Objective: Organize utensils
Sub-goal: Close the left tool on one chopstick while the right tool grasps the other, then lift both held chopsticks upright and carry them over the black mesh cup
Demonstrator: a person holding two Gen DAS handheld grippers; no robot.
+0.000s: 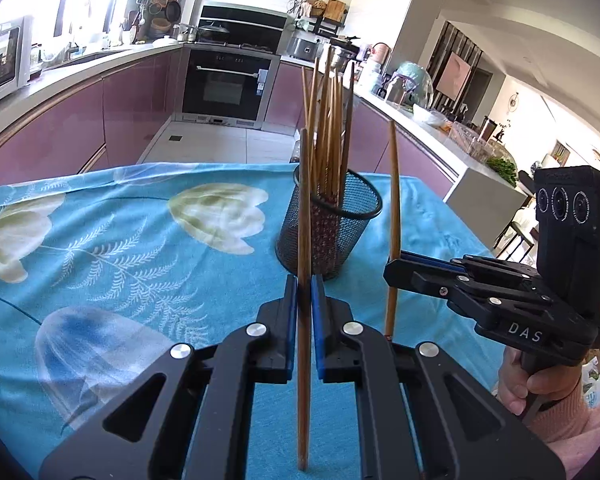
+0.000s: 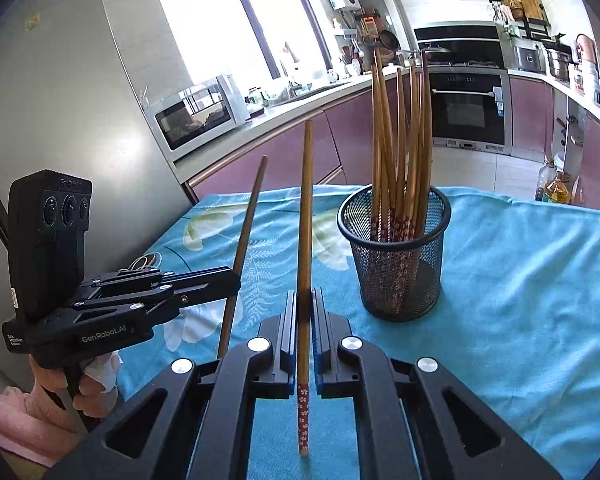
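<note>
Beside the mesh holder [image 1: 332,224], each hand-held gripper, left [image 1: 304,300] and right [image 2: 305,312], clamped one upright chopstick [image 1: 304,240] over the tabletop [image 1: 140,240].

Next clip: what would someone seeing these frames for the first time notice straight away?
Each gripper pinches a single upright chopstick: the left gripper holds the left chopstick, the right gripper the right chopstick. Behind them, a black mesh holder on the blue floral tablecloth bristles with more chopsticks, standing thin ends up.
</note>
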